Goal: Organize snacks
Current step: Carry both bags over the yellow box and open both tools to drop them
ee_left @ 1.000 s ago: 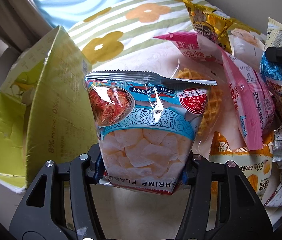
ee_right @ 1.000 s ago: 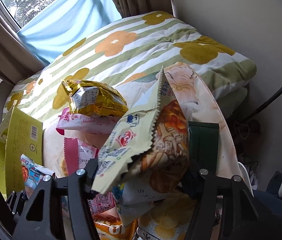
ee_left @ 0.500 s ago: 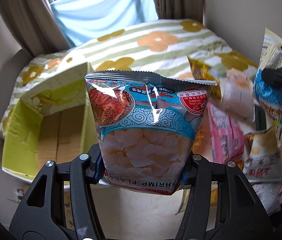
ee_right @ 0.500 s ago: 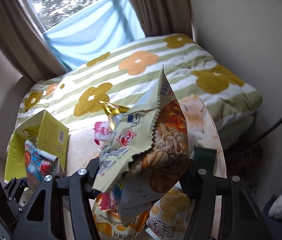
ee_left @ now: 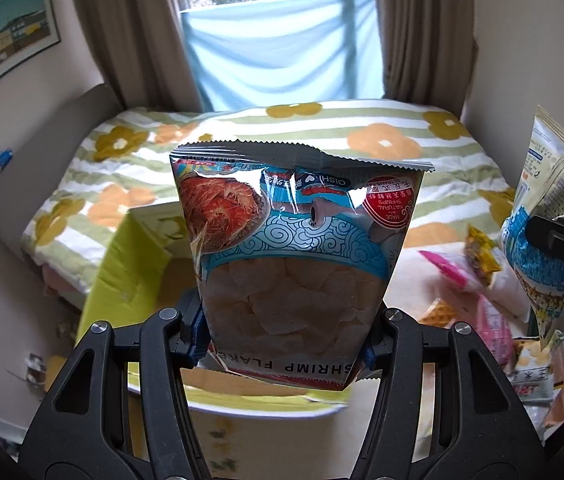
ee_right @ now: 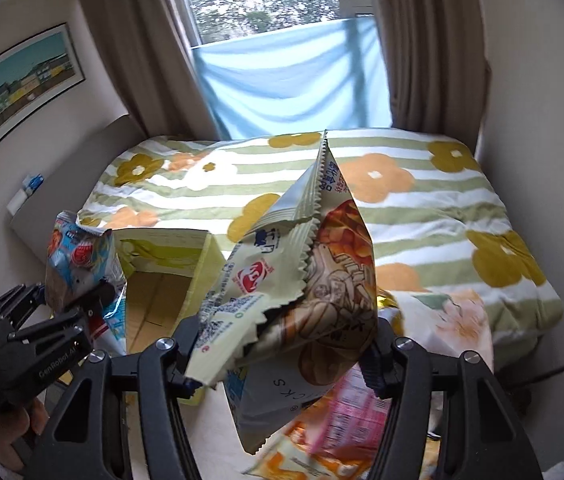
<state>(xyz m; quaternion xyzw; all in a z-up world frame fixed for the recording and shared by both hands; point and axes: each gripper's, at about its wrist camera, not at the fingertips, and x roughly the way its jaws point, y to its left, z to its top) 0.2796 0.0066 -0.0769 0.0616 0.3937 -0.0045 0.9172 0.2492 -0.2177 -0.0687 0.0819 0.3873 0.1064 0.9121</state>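
Yellow-green cardboard box [ee_left: 134, 268], top flaps open, standing on the pale surface at the foot of the bed; brown inner floor visible in the right wrist view [ee_right: 158, 300], no snack seen on the part of the floor that shows.

Shrimp flakes bag [ee_left: 297, 256]: blue and silver foil, printed upside down, sealed serrated edge uppermost. Clenched at its lower corners between the blue-padded jaws of the left gripper [ee_left: 282, 344], held in the air in front of the box opening, not inside it. Same bag seen from the side in the right wrist view [ee_right: 78, 256], beside the box's near wall.

Pale green snack bag [ee_right: 301, 280]: crumpled, one serrated corner pointing up, picture of brown snack pieces on its face. Grasped by the right gripper [ee_right: 282, 348], jaws closed against its sides, held above the loose pile. Seen at the right edge of the left wrist view [ee_left: 541, 248].

Loose snack pile [ee_left: 481, 300]: pink packet, gold foil packet, orange and white packets, lying on the pale surface to the right of the box, outside any container; partly blurred.

Flowered striped quilt [ee_right: 421, 208] on the bed behind. Framed picture [ee_right: 26, 84] on the left wall. Blue cloth [ee_left: 282, 48] across the lower window, brown curtains [ee_right: 142, 40] at either side.
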